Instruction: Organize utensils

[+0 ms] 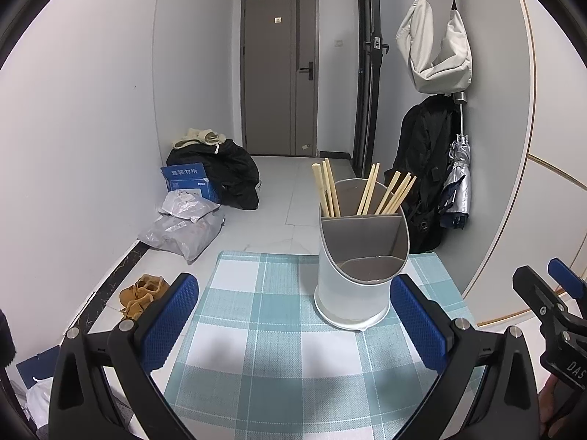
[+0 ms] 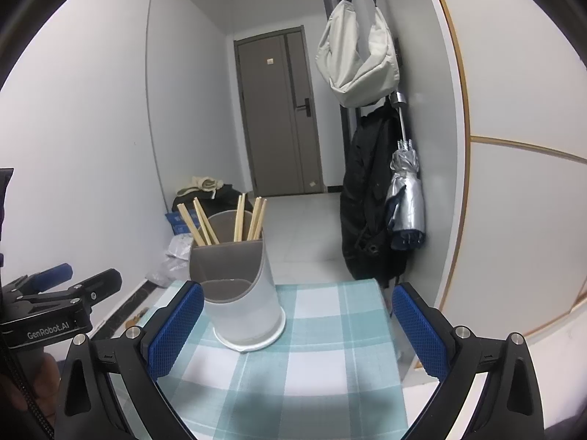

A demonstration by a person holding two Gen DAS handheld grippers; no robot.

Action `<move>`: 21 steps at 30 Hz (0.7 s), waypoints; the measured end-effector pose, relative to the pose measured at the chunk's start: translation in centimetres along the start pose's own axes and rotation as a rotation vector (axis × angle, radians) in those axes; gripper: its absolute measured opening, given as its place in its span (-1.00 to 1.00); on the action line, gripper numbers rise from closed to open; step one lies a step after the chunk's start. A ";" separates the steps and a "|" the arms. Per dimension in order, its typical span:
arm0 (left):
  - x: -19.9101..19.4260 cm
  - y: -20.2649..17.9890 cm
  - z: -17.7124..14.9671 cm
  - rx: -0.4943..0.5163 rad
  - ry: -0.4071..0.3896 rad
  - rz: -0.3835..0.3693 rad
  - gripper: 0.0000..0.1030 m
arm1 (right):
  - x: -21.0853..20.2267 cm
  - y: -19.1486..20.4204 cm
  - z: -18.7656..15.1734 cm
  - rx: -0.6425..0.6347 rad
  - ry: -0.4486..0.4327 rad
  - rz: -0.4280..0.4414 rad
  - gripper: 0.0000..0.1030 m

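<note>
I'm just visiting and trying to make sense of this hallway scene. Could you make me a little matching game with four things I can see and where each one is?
Things:
1. chopsticks
2. utensil holder
3. pale shoulder bag
4. tan shoes

Places:
A. hanging high on the wall
B. on the floor, left of the table
C. standing in the holder's rear compartment
D. on the checked tablecloth

Pairs: 1-C, 2-D, 3-A, 4-B
</note>
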State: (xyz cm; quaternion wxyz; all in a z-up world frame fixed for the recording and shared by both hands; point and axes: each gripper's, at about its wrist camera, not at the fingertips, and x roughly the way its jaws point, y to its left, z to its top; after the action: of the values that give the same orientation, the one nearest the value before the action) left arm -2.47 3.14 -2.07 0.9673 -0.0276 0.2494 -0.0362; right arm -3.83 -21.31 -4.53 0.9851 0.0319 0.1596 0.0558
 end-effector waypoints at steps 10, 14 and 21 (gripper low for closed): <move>0.1 0.0 0.0 -0.001 0.001 -0.005 0.97 | 0.0 0.0 0.0 -0.006 -0.001 -0.006 1.00; 0.2 0.0 0.1 -0.004 0.000 -0.006 0.97 | 0.1 0.0 -0.1 -0.005 -0.002 -0.005 1.00; 0.0 0.0 0.0 -0.004 -0.001 -0.006 0.97 | 0.1 0.0 -0.1 -0.009 -0.003 -0.005 1.00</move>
State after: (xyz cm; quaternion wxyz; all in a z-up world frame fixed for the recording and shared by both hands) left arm -2.47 3.14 -2.06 0.9672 -0.0304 0.2490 -0.0388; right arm -3.82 -21.32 -4.69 0.9856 0.0274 0.1581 0.0539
